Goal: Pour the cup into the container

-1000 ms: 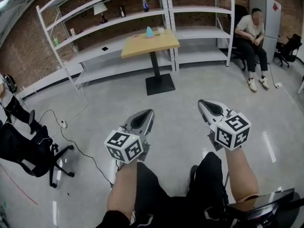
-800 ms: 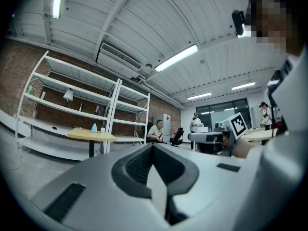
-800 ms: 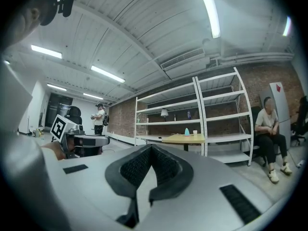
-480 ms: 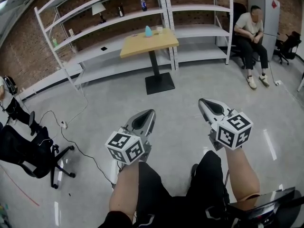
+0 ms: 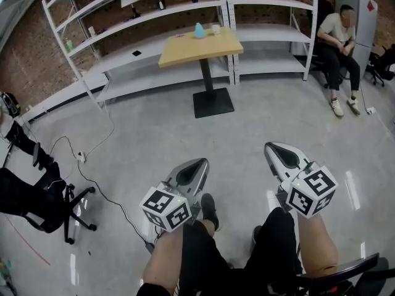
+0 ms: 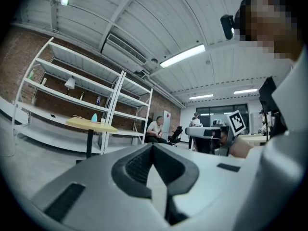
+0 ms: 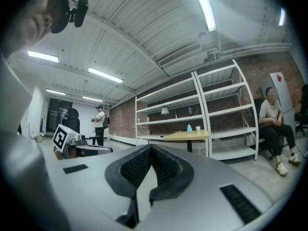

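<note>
The left gripper (image 5: 202,161) and the right gripper (image 5: 269,147) were held low over the grey floor (image 5: 154,134), well apart from the table (image 5: 191,51). Both pairs of jaws were seen pressed together, with nothing between them. The white cup (image 5: 215,28) was seen standing at the table's far edge, just beside a blue object (image 5: 199,30) on its left, and neither was touched.

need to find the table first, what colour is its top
Light yellowish wood. The table shows best in the head view.
</note>
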`<action>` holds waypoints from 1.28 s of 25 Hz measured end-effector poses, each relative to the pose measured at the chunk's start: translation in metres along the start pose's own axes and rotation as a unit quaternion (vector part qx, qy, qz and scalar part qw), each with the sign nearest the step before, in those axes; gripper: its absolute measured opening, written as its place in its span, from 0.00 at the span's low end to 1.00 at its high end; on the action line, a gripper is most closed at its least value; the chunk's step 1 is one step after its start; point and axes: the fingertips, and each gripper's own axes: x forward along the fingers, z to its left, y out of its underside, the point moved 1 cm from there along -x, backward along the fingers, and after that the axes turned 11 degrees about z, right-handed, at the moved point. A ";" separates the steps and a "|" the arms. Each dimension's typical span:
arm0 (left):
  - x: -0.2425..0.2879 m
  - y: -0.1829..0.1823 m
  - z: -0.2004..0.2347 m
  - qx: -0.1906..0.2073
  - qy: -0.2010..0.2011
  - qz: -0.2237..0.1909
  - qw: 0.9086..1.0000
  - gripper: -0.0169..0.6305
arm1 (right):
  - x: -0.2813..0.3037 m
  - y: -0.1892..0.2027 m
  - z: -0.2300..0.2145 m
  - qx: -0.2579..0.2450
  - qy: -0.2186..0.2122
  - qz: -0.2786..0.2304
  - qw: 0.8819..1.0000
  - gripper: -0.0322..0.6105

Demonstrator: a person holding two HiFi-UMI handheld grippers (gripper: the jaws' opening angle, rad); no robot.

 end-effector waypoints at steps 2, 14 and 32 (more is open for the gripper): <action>0.005 -0.007 0.009 0.008 0.001 -0.003 1.000 0.03 | 0.014 -0.002 -0.004 -0.001 -0.003 0.000 1.000 0.04; 0.039 -0.042 0.070 0.021 0.008 -0.017 1.000 0.03 | 0.081 -0.039 -0.036 -0.023 0.003 -0.005 1.000 0.04; 0.143 -0.058 0.185 0.014 -0.002 0.011 1.000 0.03 | 0.211 -0.039 -0.121 -0.002 -0.021 0.001 1.000 0.04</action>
